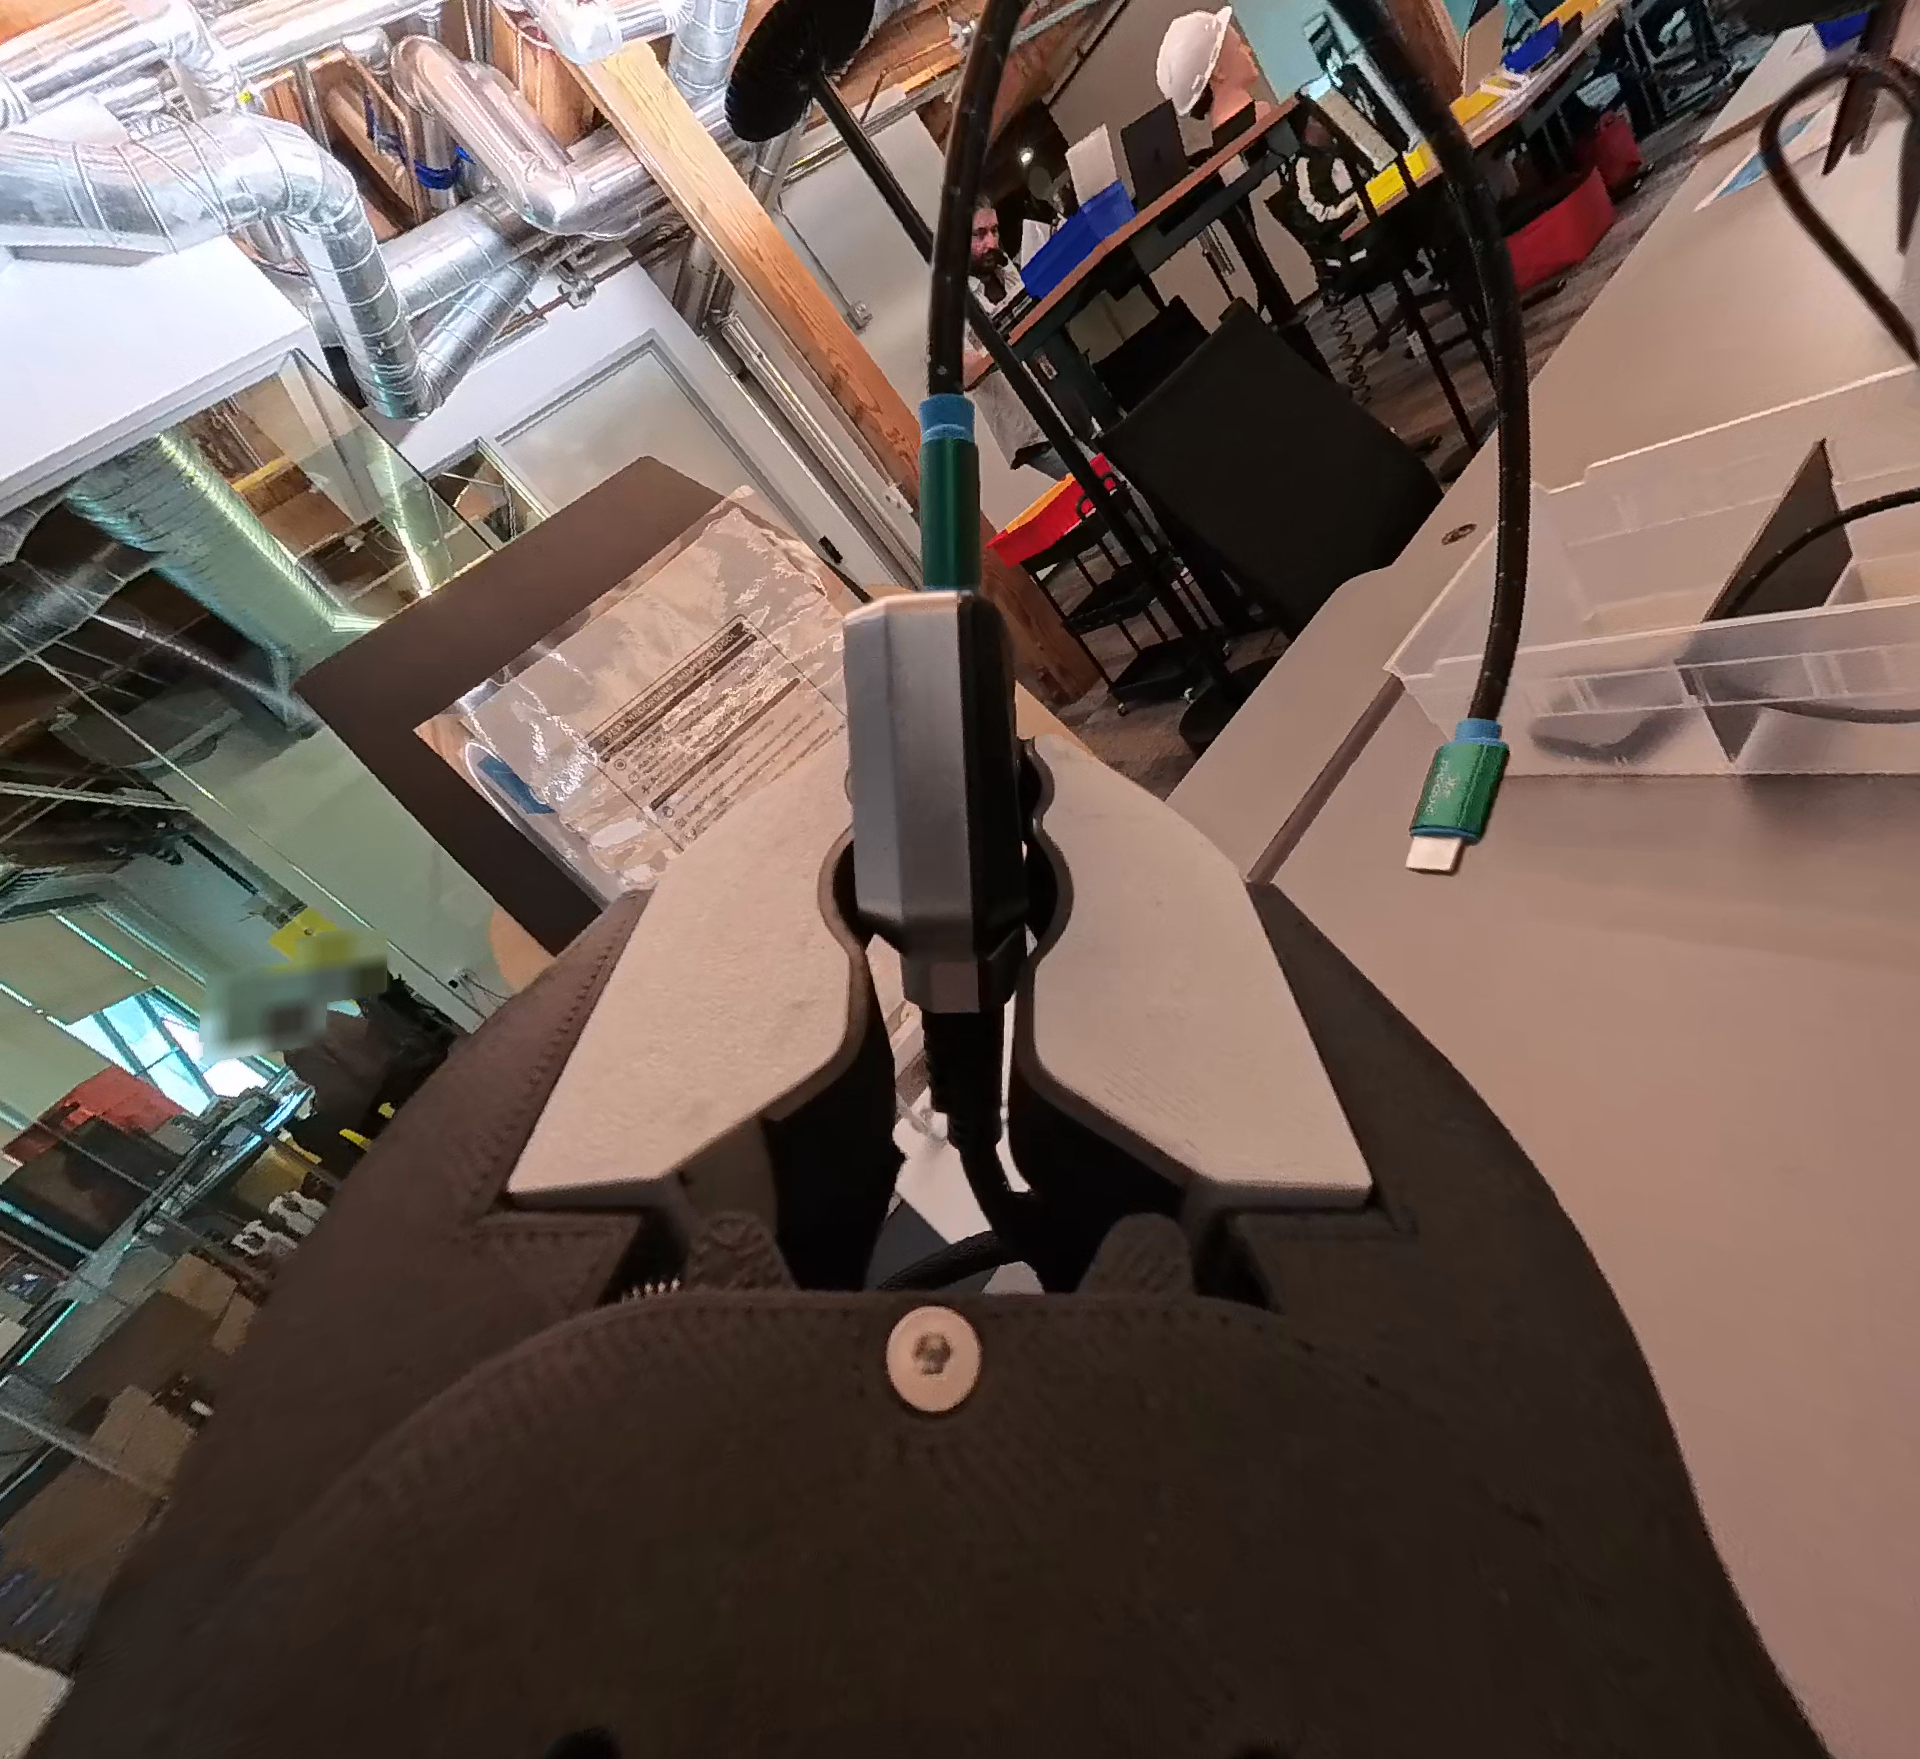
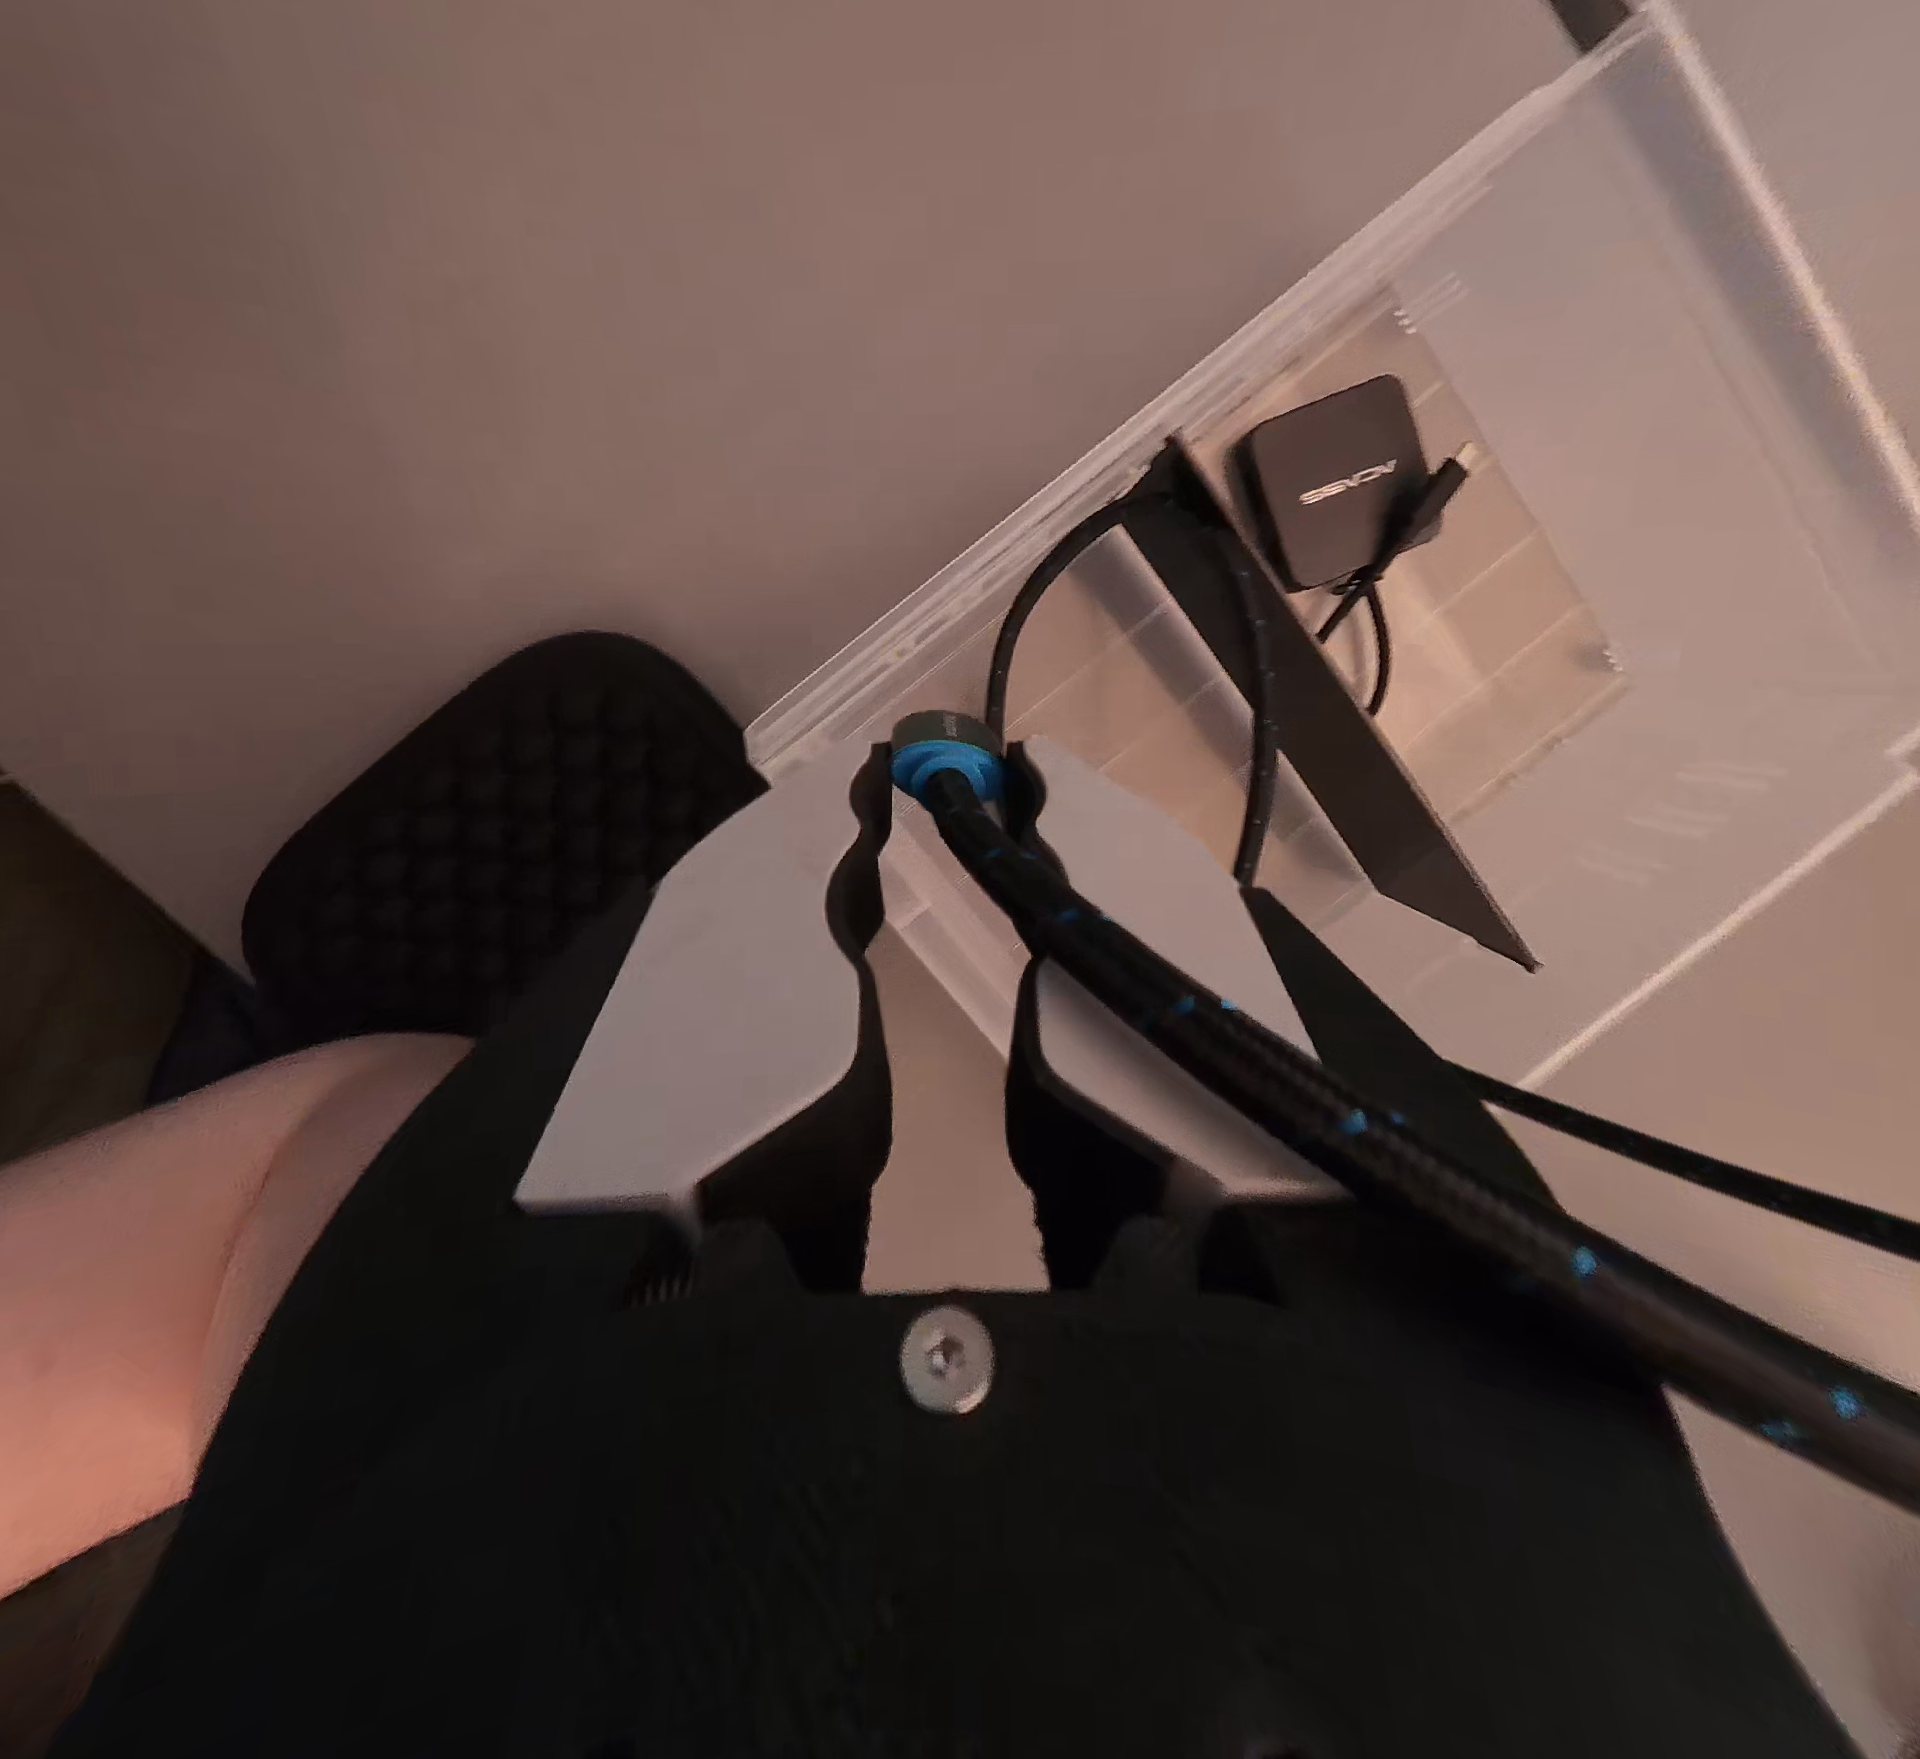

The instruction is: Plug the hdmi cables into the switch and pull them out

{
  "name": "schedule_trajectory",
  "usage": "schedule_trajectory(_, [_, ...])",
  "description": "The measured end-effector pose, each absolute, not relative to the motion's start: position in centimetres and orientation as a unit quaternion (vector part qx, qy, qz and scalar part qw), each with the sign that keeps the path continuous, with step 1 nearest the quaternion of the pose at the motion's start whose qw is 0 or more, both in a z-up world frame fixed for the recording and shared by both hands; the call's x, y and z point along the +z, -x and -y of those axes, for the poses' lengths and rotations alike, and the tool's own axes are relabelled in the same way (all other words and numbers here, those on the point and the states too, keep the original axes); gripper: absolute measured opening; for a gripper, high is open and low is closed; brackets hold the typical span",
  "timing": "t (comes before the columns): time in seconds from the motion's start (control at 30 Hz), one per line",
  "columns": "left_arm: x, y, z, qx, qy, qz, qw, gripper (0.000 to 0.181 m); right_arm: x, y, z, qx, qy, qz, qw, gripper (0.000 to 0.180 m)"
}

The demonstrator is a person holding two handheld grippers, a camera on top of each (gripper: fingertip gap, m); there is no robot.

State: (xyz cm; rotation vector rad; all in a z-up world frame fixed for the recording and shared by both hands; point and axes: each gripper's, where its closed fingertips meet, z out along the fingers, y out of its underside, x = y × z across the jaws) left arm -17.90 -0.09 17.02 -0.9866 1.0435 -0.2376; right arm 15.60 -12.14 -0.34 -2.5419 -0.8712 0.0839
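Left fingers (image 1: pixel 940 868) clench the grey switch (image 1: pixel 920 795) with one green-plugged cable (image 1: pixel 951 504) inserted; right fingers (image 2: pixel 940 805) clench a blue-collared cable plug (image 2: pixel 940 748).

Probably a workshop-style office, exposed ducts (image 1: pixel 343 255), timber beams (image 1: pixel 727 223), laptop-covered desks (image 1: pixel 1174 203)

Bare grey table (image 1: pixel 1621 1138) beside the clear tray (image 1: pixel 1621 670); looping green-plugged cable (image 1: pixel 1496 421) across the approach.
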Motion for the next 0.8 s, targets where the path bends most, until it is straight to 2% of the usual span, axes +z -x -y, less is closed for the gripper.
schedule_trajectory(0.8, [16.1, 16.4, -0.1, -0.138, 0.458, -0.48, 0.735, 0.021, -3.0, -15.7, 13.2, 0.076, 0.927, 0.332, 0.158, 0.022])
